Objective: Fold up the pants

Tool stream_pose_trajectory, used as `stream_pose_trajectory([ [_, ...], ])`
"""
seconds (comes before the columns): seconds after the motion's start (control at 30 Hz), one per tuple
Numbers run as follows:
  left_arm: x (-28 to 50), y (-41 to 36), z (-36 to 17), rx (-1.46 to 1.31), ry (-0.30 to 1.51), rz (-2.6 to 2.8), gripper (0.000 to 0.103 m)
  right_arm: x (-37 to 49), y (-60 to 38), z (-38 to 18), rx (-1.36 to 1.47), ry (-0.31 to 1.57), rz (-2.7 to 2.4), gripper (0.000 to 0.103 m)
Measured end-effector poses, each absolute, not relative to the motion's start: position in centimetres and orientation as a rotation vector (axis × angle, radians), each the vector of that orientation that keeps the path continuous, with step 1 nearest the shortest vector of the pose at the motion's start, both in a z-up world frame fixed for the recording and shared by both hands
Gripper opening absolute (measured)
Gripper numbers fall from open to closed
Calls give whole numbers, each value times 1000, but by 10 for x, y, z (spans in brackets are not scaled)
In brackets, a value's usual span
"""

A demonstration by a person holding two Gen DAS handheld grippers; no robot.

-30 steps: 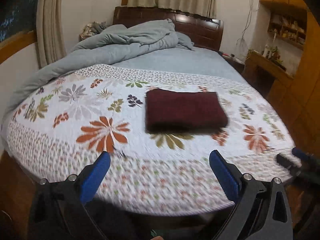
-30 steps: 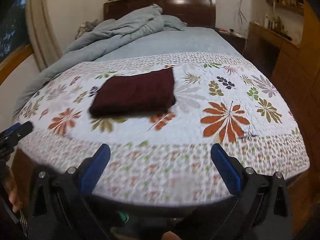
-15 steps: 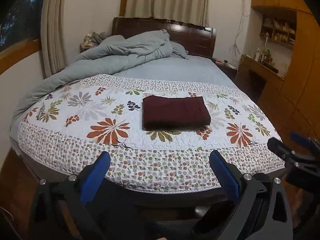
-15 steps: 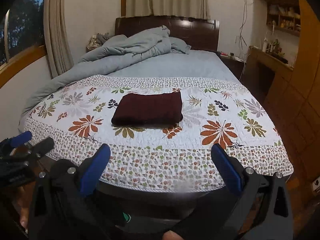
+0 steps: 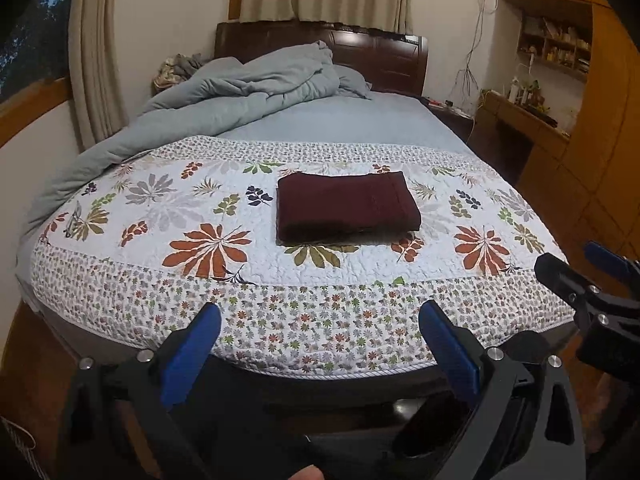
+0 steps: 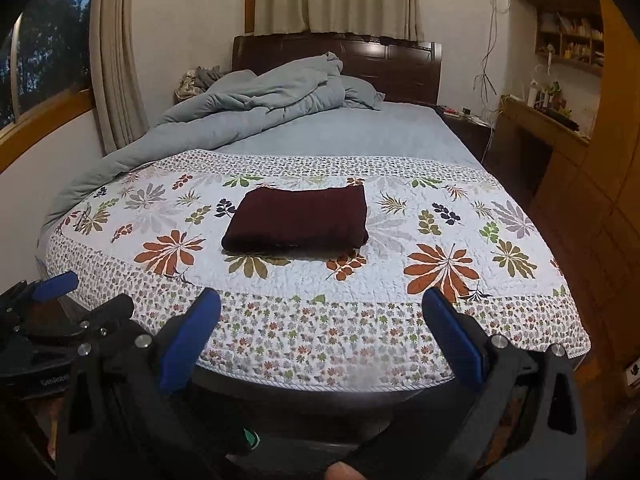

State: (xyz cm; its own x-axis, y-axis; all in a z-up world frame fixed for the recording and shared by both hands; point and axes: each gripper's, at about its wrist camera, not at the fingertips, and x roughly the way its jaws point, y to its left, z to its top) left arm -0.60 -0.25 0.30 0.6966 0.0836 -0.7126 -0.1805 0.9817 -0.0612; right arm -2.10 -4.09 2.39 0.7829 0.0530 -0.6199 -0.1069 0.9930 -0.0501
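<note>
The dark red pants (image 5: pixel 347 208) are seen folded into a neat rectangle in the middle of the floral quilt (image 5: pixel 200 280) on the bed, unchanged from half a second ago, though both views have been drawn slightly back. Bare quilt is left all around them. The left claw (image 5: pixel 320 344) and right claw (image 6: pixel 322 334) are held spread wide, empty, short of the bed's foot edge.

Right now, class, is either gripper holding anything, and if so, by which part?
Nothing is held. The left gripper and right gripper are both open, short of the folded pants on the quilt.
</note>
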Motion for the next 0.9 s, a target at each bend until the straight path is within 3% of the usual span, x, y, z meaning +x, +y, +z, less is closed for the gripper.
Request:
stream_pose_trajectory([
  [0.9,-10,5,22,-169,739,203,99,-20,-44,25,-82,651,94,100],
])
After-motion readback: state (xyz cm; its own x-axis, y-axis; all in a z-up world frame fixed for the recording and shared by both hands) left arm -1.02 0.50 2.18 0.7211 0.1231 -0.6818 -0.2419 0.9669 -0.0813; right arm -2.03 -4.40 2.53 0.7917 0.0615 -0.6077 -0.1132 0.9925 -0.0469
